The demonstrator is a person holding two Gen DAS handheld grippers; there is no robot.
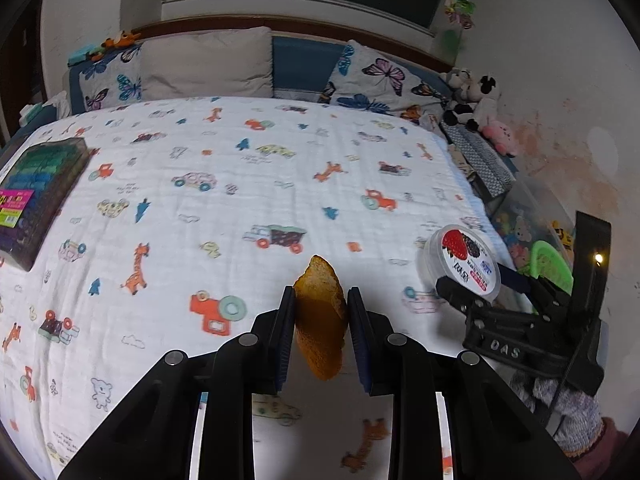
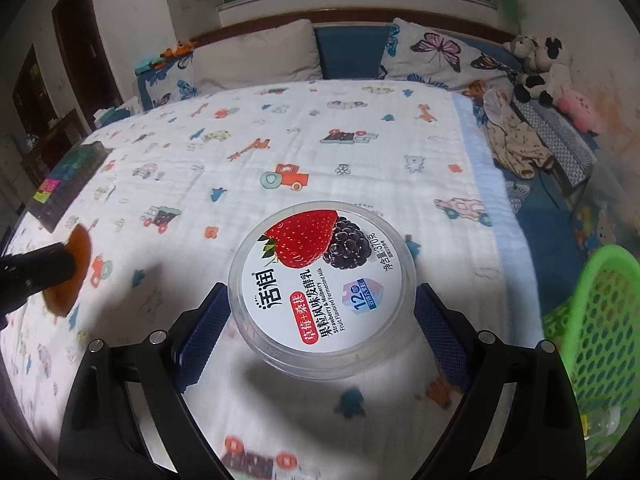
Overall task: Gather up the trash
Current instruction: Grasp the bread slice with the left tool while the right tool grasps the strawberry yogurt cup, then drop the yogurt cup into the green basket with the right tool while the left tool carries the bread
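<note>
Bedding with printed cars and giraffes covers the bed (image 1: 248,184), which carries everything here. Against the headboard lean pillows (image 1: 204,64), and plush toys (image 1: 476,100) crowd the far right corner. A dark boxed set (image 1: 40,188) lies along the left edge. Off the right edge stands a green mesh basket (image 2: 592,332).

The right gripper (image 2: 320,320) has its fingers spread wide, clamped on the sides of a round yogurt tub (image 2: 320,280) with a strawberry and mulberry lid, held above the sheet near the bed's right edge. The left gripper (image 1: 320,320) has its fingers narrow, pinching an orange peel (image 1: 322,320) upright between the blue pads (image 1: 286,332), above the sheet near the bed's near edge, just left of the tub.
</note>
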